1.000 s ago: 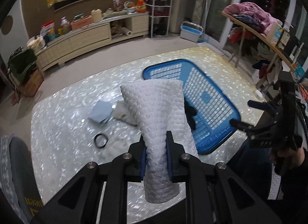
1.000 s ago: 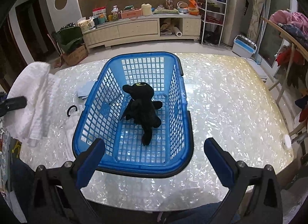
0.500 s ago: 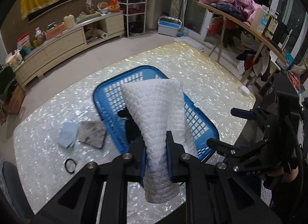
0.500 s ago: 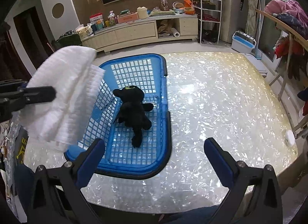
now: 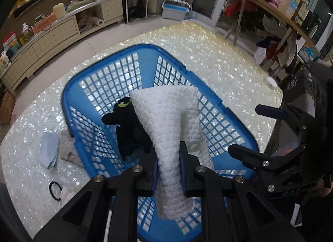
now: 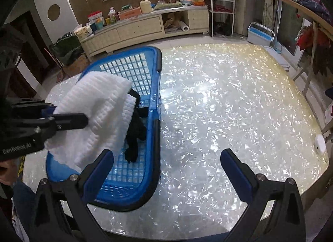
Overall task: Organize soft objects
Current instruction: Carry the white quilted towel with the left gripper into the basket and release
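My left gripper point(image 5: 168, 158) is shut on a white quilted towel point(image 5: 166, 121) and holds it above the blue mesh basket point(image 5: 87, 81). A black plush toy point(image 5: 127, 129) lies inside the basket, partly hidden by the towel. In the right wrist view the towel point(image 6: 100, 117) hangs over the basket point(image 6: 155, 100) and covers part of the plush point(image 6: 135, 133). My right gripper point(image 6: 166, 160) is open and empty, over the table to the right of the basket. It also shows in the left wrist view point(image 5: 249, 133) at the right.
On the shimmering table point(image 6: 229, 106), left of the basket, lie a light blue cloth point(image 5: 49, 152), a grey cloth point(image 5: 68, 148) and a black ring point(image 5: 54, 187). A small white round object point(image 6: 319, 147) sits near the table's right edge. Cabinets and clothes racks stand beyond.
My left gripper has carried the towel to the right, from over the table to over the basket. My right gripper has drifted right, away from the basket, still open.
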`<move>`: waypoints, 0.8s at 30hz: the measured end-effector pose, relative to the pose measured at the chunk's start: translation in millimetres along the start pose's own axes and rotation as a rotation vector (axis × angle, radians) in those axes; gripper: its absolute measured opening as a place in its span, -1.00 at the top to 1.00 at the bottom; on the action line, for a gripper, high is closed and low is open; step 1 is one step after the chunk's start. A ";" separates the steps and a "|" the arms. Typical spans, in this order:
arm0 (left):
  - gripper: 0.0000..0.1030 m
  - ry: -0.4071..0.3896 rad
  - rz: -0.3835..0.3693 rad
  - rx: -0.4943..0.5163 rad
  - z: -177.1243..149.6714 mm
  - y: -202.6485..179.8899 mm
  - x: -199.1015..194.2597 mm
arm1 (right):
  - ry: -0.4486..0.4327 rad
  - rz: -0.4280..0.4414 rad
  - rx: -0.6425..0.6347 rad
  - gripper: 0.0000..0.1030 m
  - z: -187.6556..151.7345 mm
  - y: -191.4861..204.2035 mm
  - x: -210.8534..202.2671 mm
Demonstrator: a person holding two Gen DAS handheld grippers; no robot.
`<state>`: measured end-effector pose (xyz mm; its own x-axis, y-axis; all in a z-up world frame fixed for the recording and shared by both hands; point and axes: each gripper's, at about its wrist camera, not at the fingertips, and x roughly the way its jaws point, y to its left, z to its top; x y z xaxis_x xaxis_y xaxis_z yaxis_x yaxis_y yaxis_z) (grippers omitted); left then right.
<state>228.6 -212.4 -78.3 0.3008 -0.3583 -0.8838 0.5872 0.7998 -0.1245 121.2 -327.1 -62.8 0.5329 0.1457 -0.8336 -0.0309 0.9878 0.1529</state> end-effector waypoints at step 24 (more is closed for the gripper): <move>0.61 0.082 0.055 0.010 7.9 9.0 51.0 | 0.055 0.000 0.010 -1.00 4.1 -0.1 22.9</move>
<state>255.2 -227.3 -121.0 0.2710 -0.2731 -0.9230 0.5792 0.8121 -0.0703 136.9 -324.1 -79.8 0.4858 0.1491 -0.8613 -0.0223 0.9871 0.1583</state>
